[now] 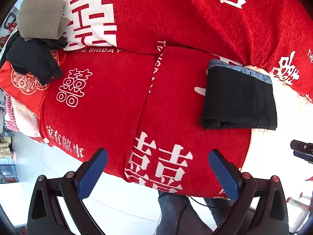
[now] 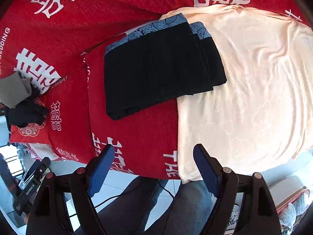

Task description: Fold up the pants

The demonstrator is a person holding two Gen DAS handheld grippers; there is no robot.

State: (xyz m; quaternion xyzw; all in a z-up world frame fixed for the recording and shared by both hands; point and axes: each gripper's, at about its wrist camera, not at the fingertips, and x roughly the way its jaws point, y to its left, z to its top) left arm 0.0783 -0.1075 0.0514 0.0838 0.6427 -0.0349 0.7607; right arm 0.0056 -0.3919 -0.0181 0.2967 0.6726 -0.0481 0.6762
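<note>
The black pants with a blue patterned waistband lie folded into a flat rectangle on the bed, partly on the red blanket and partly on the peach sheet. They also show in the right wrist view. My left gripper is open and empty, held back over the bed's near edge, left of the pants. My right gripper is open and empty, also at the near edge, below the pants. Neither touches the pants.
At the far left of the bed sit a folded olive-grey garment and a crumpled black garment. The person's legs in grey trousers stand at the bed's edge on white tile floor. The left gripper's body shows at lower left.
</note>
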